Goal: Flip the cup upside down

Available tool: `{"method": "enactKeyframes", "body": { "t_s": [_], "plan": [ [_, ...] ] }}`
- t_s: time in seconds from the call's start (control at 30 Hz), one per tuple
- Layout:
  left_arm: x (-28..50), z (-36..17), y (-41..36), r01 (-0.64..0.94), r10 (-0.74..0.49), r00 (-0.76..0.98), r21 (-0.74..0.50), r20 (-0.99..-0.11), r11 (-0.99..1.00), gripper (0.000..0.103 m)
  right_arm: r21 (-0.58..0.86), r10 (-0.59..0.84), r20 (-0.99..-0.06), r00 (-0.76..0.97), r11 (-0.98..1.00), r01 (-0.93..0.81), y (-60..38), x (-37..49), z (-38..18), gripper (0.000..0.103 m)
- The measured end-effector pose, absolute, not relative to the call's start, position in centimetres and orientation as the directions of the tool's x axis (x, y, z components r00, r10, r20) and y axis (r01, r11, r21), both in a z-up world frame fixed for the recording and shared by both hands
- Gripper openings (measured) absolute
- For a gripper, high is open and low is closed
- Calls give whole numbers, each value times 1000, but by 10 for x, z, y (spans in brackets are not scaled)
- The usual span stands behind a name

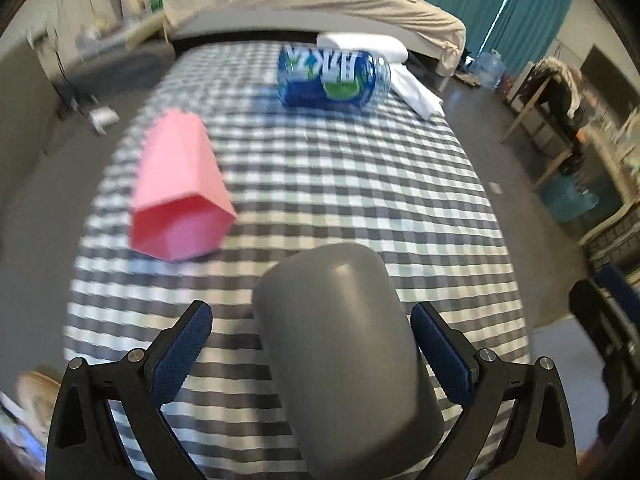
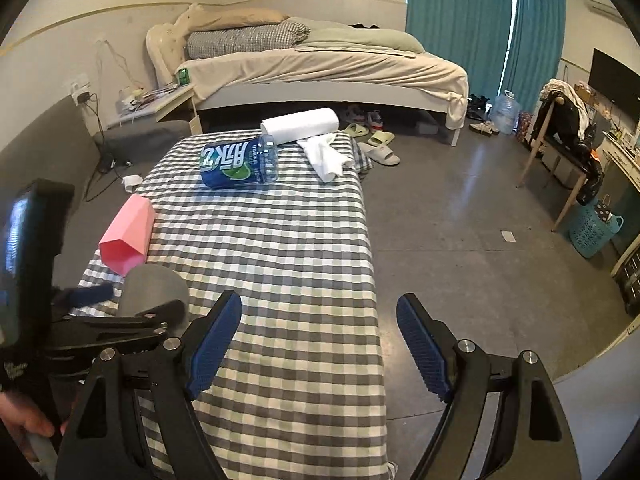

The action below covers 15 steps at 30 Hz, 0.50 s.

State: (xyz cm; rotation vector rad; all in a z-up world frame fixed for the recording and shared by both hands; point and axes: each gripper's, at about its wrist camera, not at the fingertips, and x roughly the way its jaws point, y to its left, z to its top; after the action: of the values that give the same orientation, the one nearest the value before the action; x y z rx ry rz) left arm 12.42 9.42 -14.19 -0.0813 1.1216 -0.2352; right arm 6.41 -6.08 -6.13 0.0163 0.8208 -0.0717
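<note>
A grey cup [image 1: 340, 352] lies on its side on the checked table [image 1: 360, 184], closed bottom pointing away from me. My left gripper [image 1: 312, 328] is open, its blue pads on either side of the cup with gaps showing. The cup also shows in the right wrist view [image 2: 154, 288], partly hidden by the left gripper. A pink faceted cup [image 1: 180, 188] lies on its side at the table's left, mouth toward me; it also shows in the right wrist view [image 2: 128, 232]. My right gripper [image 2: 320, 340] is open and empty over the table's right edge.
A blue-labelled water bottle [image 2: 240, 162] lies on its side at the far end. A white paper roll [image 2: 300, 124] and a white cloth [image 2: 326, 156] lie behind it. A bed [image 2: 320, 68] stands beyond; a chair [image 2: 560, 140] and teal basket [image 2: 592, 228] stand right.
</note>
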Motion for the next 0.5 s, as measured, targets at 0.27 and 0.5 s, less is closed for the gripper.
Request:
{"method": "enactKeyframes", "body": {
  "t_s": [0.27,0.5],
  "plan": [
    [126,-147,99,165,-357,313,-320,-880,933,81,-9,-46,-738,673,998,58,-53,70,-63,80],
    [118,-122,115,150,-275,469,-231,-840,961,80,-22,-60,-727,684,998,64,-50,66,-59,80]
  ]
}}
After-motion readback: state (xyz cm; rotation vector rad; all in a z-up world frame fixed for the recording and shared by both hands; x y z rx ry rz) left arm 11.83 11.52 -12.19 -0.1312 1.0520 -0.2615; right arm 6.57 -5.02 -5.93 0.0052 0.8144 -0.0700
